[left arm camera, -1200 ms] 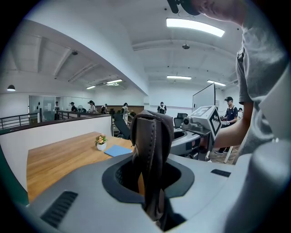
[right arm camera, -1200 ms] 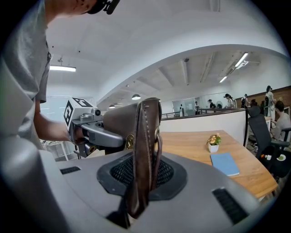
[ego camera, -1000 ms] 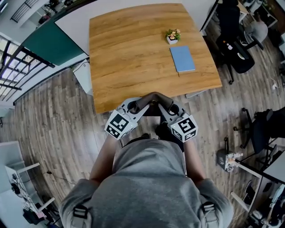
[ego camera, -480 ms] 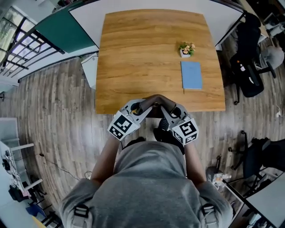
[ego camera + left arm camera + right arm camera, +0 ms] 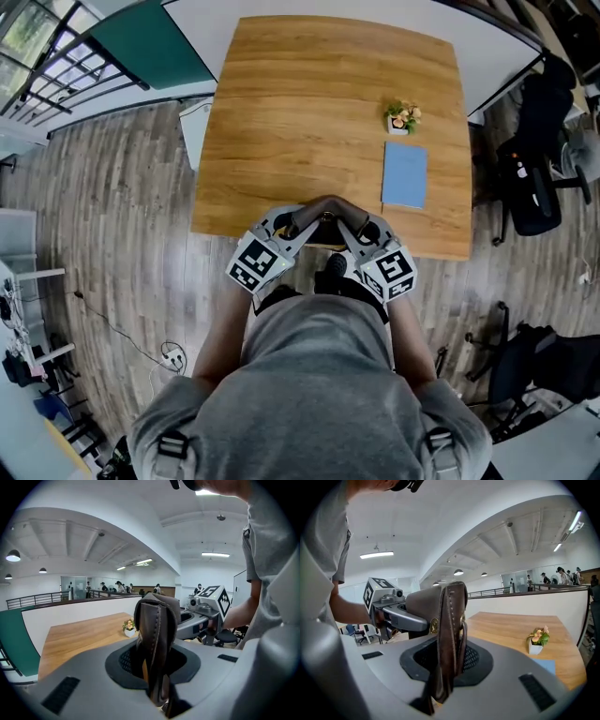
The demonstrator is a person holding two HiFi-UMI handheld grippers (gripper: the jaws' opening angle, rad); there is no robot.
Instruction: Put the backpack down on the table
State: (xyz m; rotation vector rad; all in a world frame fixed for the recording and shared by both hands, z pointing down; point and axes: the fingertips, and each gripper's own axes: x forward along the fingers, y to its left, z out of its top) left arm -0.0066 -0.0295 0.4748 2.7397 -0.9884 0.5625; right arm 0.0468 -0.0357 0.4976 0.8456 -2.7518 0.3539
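A brown leather carrying strap (image 5: 326,204) arches between my two grippers at the near edge of the wooden table (image 5: 281,112). The left gripper (image 5: 298,223) is shut on the strap's left end, and the strap (image 5: 157,634) stands upright between its jaws. My right gripper (image 5: 354,223) is shut on the other end, where the strap (image 5: 450,634) shows a brass stud. A dark mass (image 5: 330,274) hangs below the grippers, likely the backpack's body, mostly hidden by them and by the person's torso.
A small potted plant (image 5: 403,117) and a blue notebook (image 5: 405,174) lie on the table's right side. Black office chairs (image 5: 539,187) stand right of the table. A white partition wall (image 5: 375,9) runs behind the table's far edge.
The table has drawn nearer and shifted right in the head view. Both grippers, still gripping the strap, now reach over the table's near edge instead of standing short of it.
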